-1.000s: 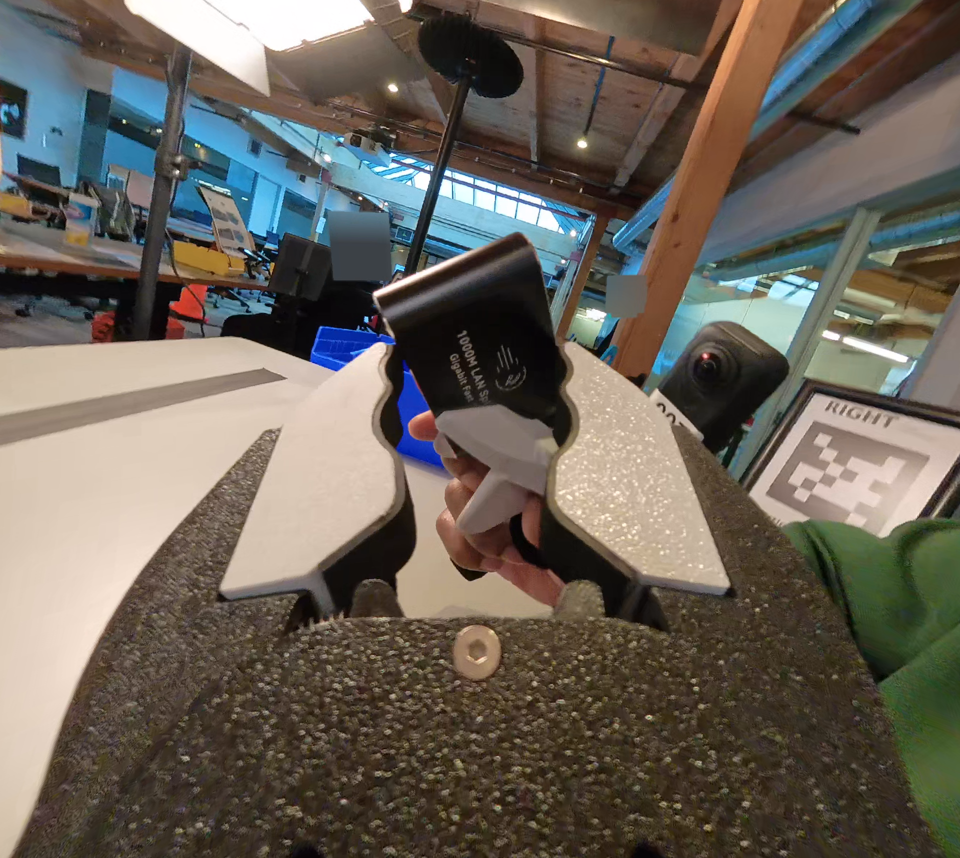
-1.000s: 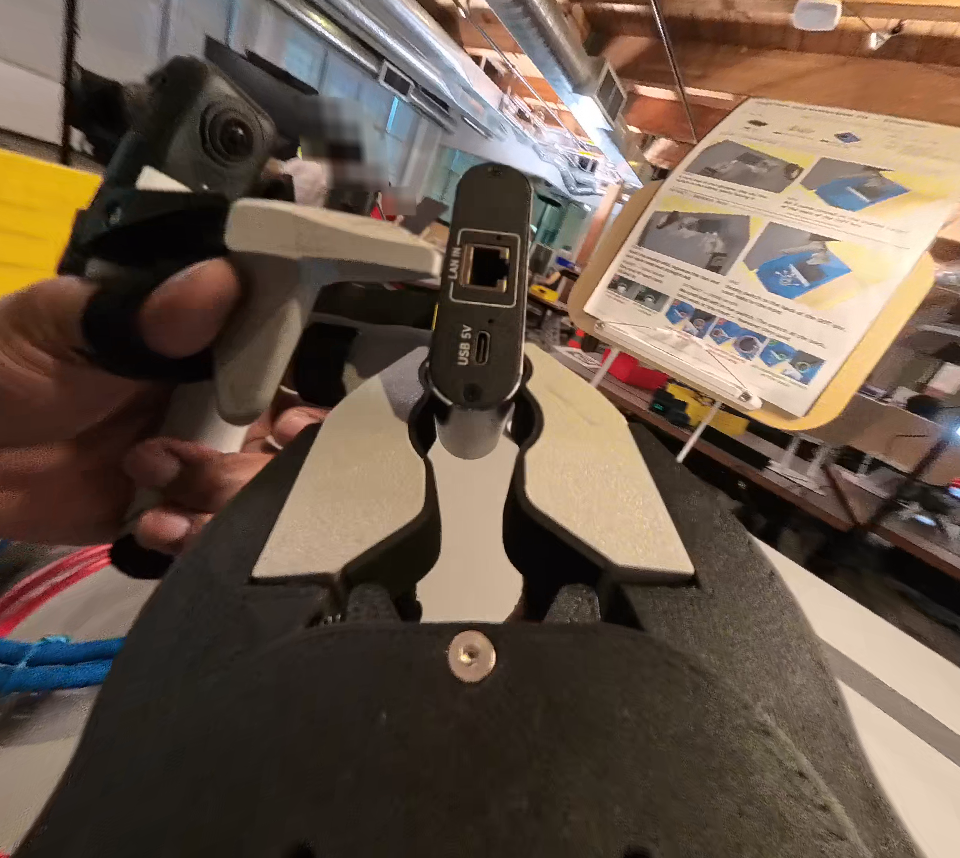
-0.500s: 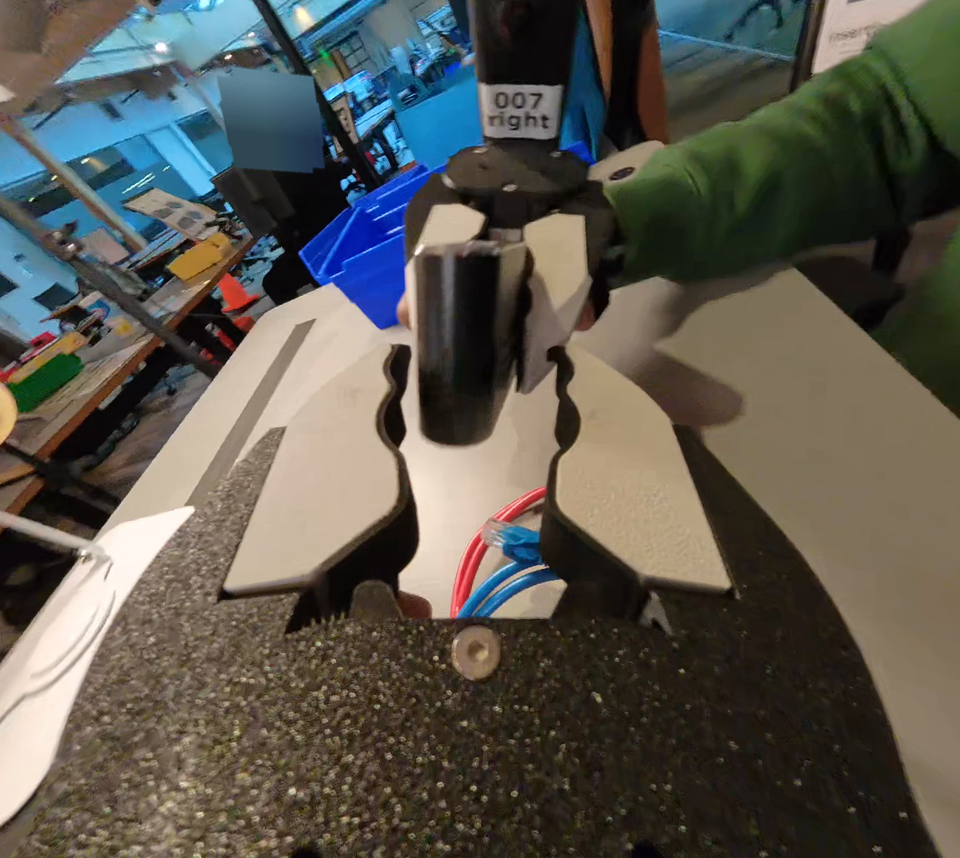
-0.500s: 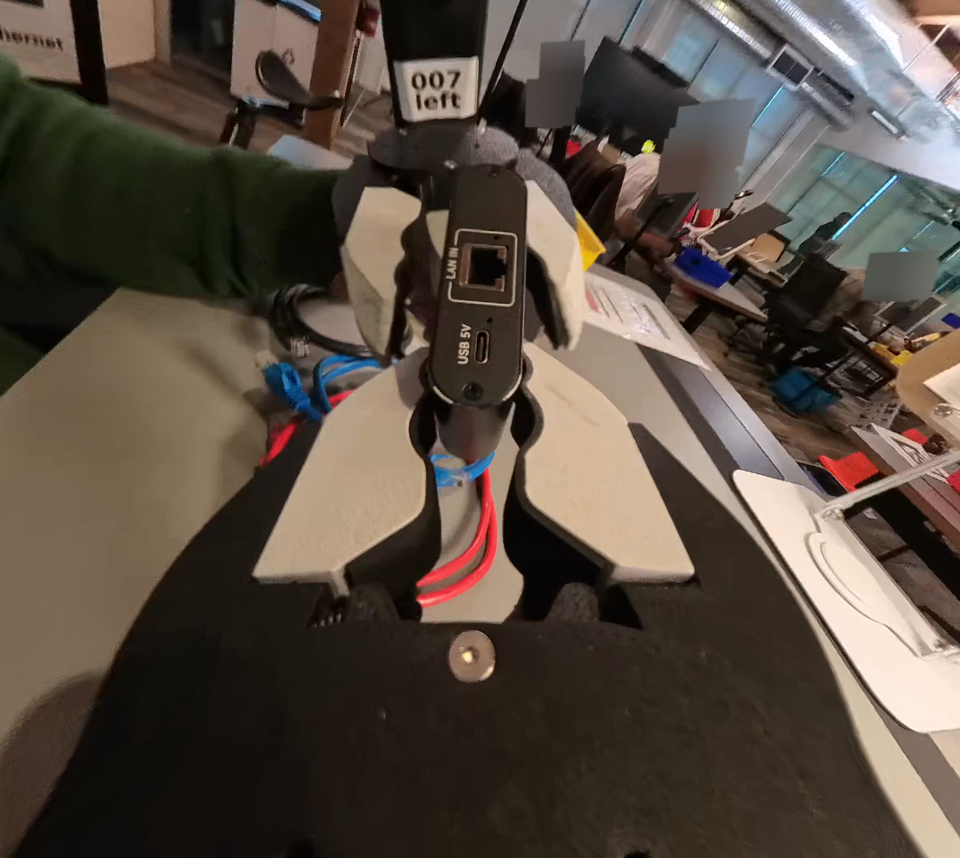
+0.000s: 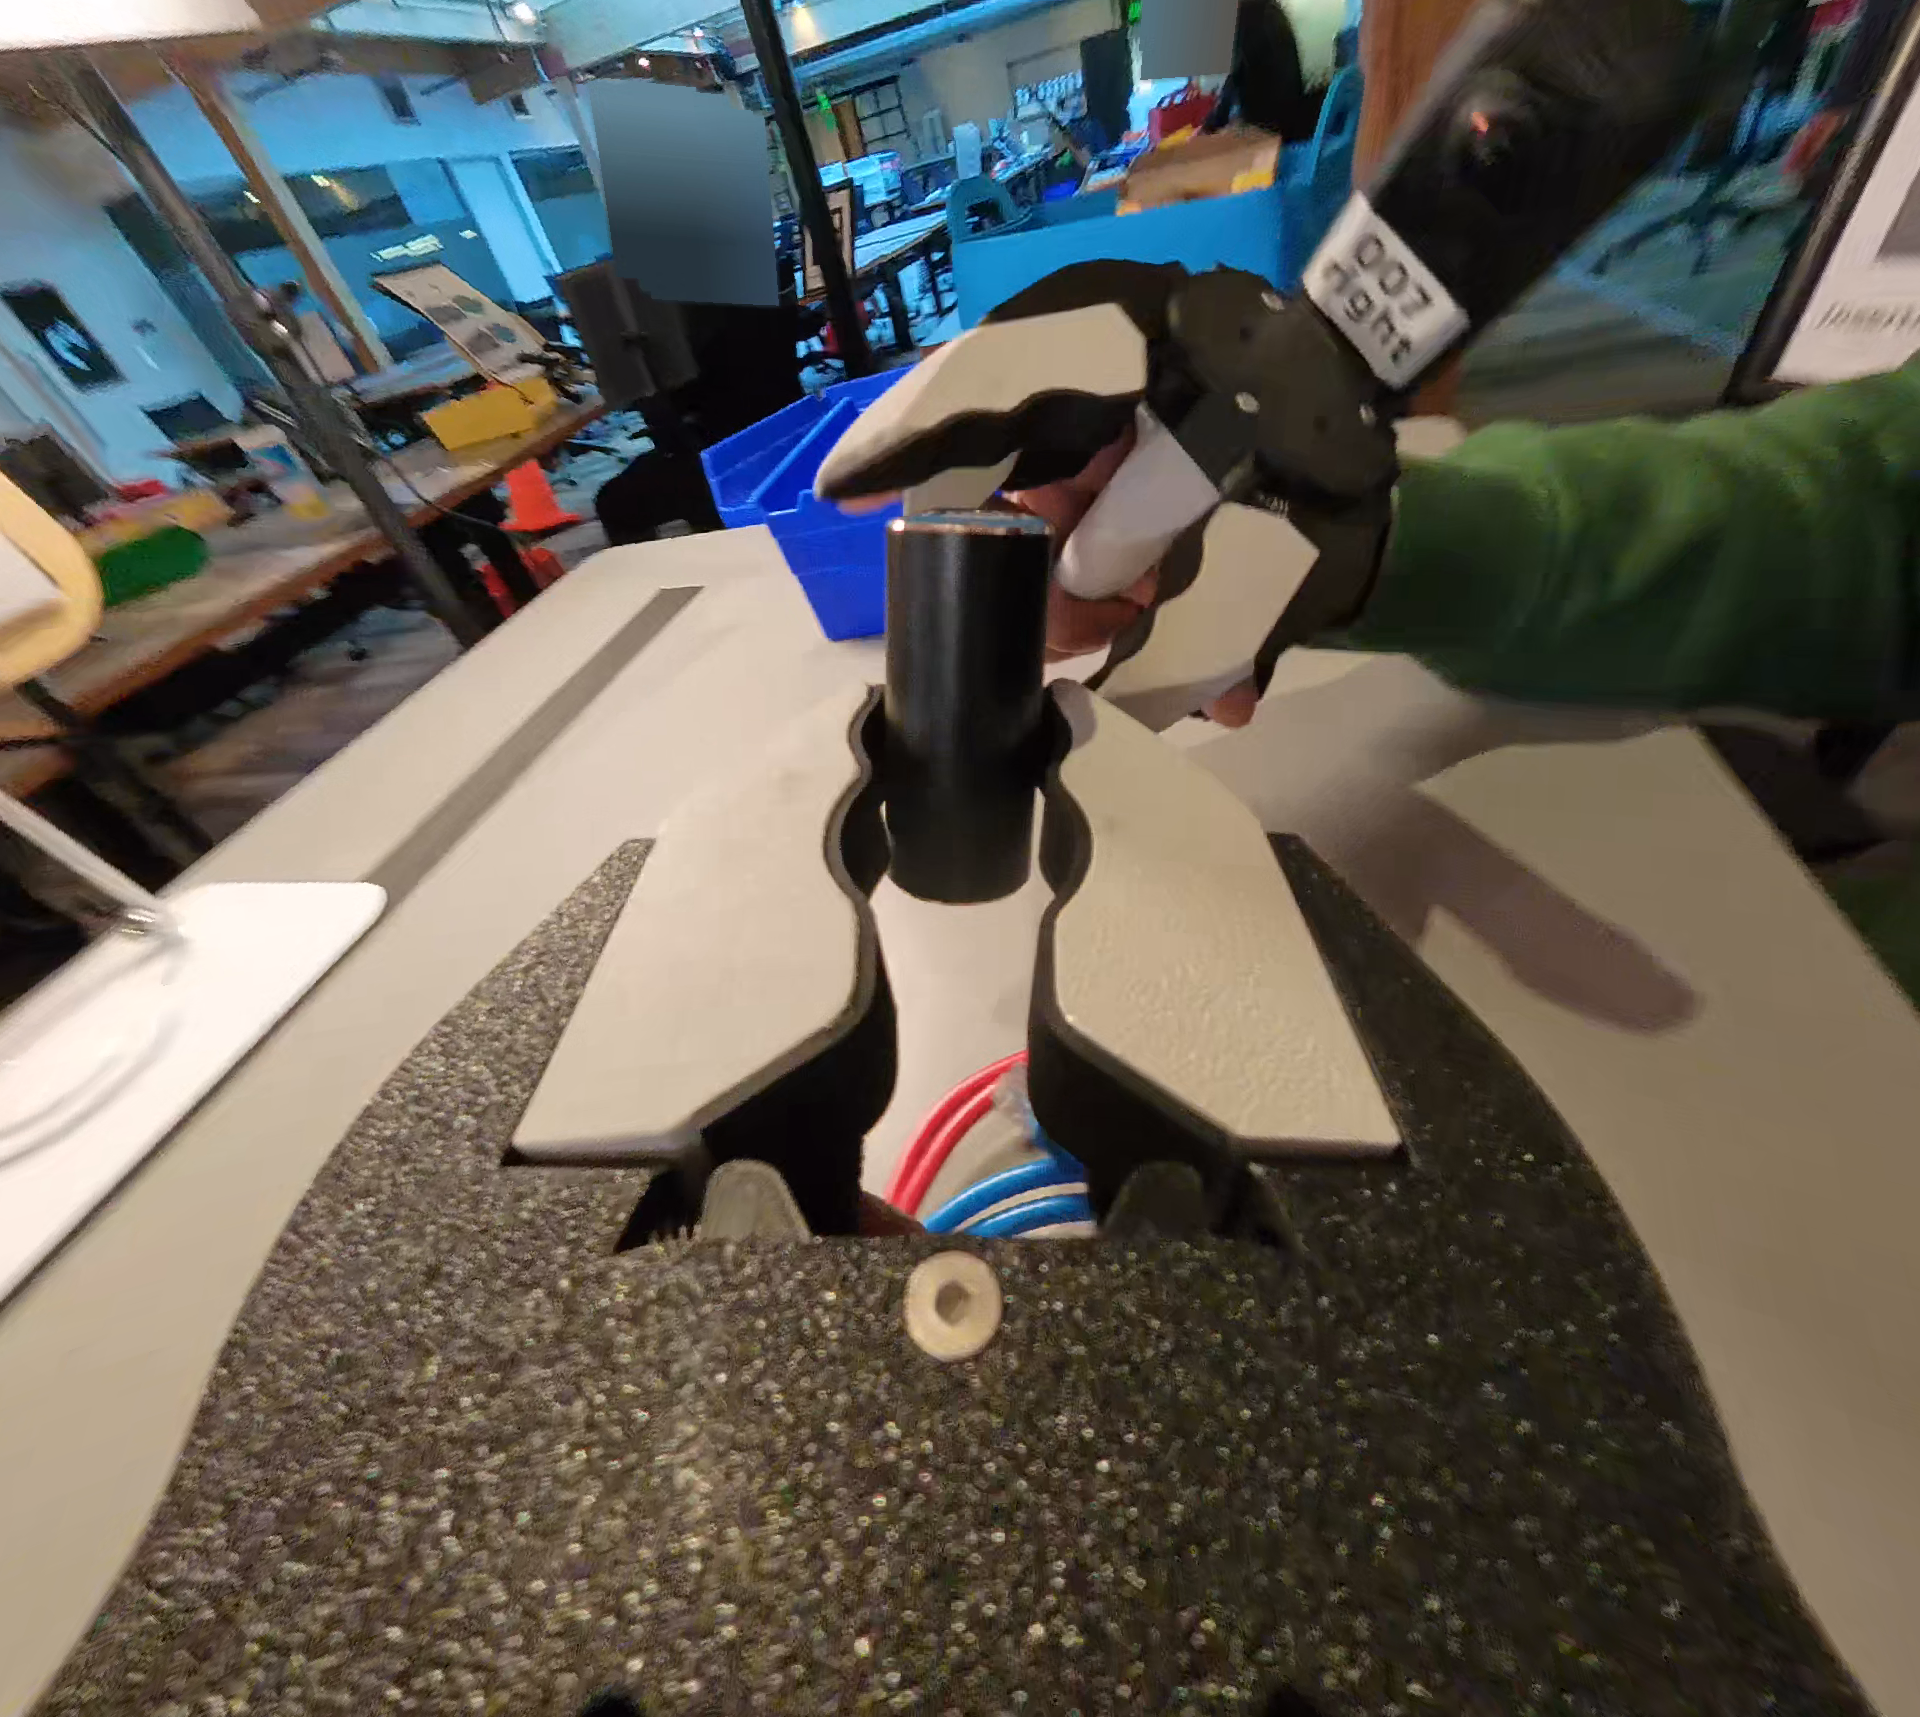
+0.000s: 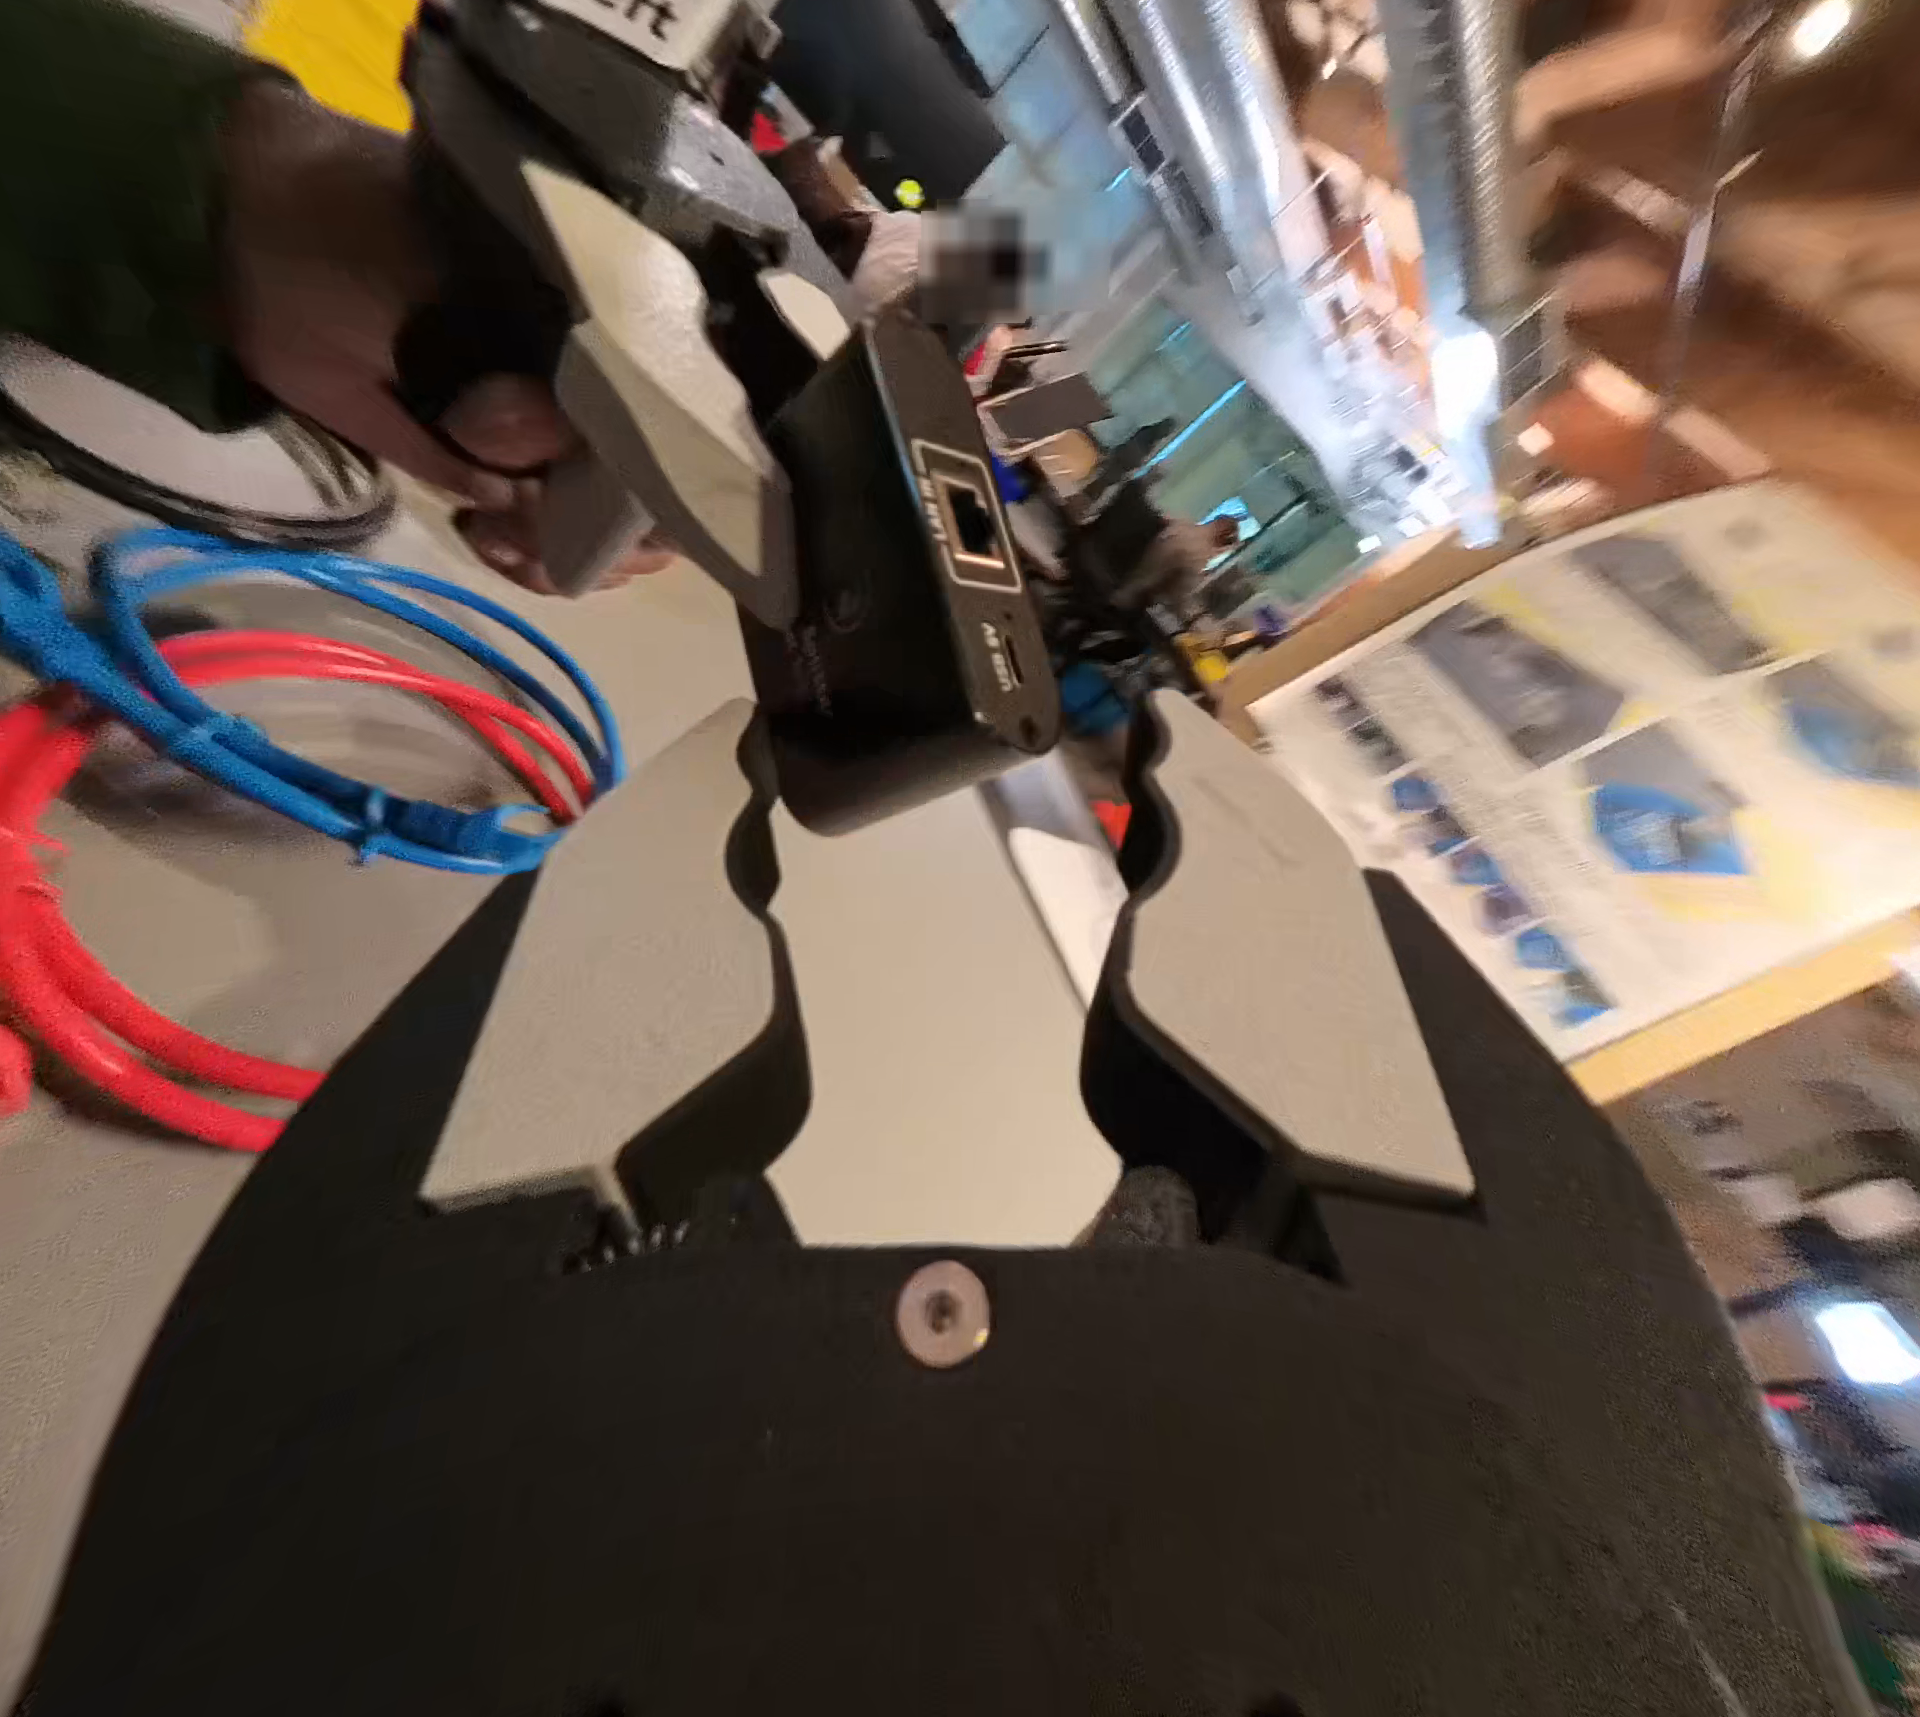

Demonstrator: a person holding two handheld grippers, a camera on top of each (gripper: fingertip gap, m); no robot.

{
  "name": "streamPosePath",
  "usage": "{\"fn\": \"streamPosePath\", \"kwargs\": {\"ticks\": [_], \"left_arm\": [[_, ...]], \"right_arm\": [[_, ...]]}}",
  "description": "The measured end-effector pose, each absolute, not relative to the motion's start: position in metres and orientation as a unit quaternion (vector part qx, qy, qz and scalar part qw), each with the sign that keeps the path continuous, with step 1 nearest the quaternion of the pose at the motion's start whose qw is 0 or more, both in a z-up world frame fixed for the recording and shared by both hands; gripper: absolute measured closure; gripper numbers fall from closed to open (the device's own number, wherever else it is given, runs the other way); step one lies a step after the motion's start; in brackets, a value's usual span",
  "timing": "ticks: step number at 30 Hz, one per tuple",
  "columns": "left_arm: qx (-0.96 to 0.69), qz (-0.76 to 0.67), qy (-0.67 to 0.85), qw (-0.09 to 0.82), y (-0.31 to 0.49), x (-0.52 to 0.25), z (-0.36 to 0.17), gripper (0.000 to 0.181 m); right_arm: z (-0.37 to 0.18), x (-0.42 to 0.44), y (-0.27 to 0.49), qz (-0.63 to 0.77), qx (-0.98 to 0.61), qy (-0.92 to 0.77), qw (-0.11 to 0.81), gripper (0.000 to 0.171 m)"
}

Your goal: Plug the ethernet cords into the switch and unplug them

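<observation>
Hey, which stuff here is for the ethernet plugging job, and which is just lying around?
For the job: switch, blue cord, red cord, left gripper, right gripper.
Lying about: blue bins, orange cone, picture sheet.

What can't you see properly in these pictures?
Left wrist view: the small black metal switch box shows only a plain side; its ports face away.
Left wrist view: the red and blue ethernet cords are mostly hidden by the jaws of the left gripper.
Right wrist view: the red cord runs off the left edge; the room behind is motion-blurred.
</observation>
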State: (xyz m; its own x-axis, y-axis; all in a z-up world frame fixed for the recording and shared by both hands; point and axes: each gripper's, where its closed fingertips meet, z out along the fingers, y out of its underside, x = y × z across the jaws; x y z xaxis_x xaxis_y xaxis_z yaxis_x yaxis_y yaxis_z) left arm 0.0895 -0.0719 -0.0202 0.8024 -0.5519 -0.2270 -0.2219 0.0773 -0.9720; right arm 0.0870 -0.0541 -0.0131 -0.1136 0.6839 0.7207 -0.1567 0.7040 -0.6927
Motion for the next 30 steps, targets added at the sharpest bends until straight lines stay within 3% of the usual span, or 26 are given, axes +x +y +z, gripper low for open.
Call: {"fn": "streamPosePath", "kwargs": {"ticks": [5,10,15,30], "left_arm": [[-0.665,-0.214,0.254,0.669,-0.072,0.095,-0.02,0.155],[-0.641,-0.264,0.242,0.679,-0.079,0.097,-0.009,0.155],[-0.642,-0.307,0.239,0.66,-0.083,0.099,-0.011,0.155],[-0.722,-0.226,0.311,0.575,-0.08,0.111,-0.054,0.152]], "right_arm": [[-0.02,0.091,-0.059,0.237,-0.14,-0.676,0.683,0.098],[-0.022,0.087,-0.055,0.178,-0.123,-0.665,0.715,0.11],[-0.024,0.089,-0.06,0.194,-0.114,-0.673,0.704,0.11],[-0.052,0.082,-0.075,0.147,-0.068,-0.729,0.665,0.111]]}}
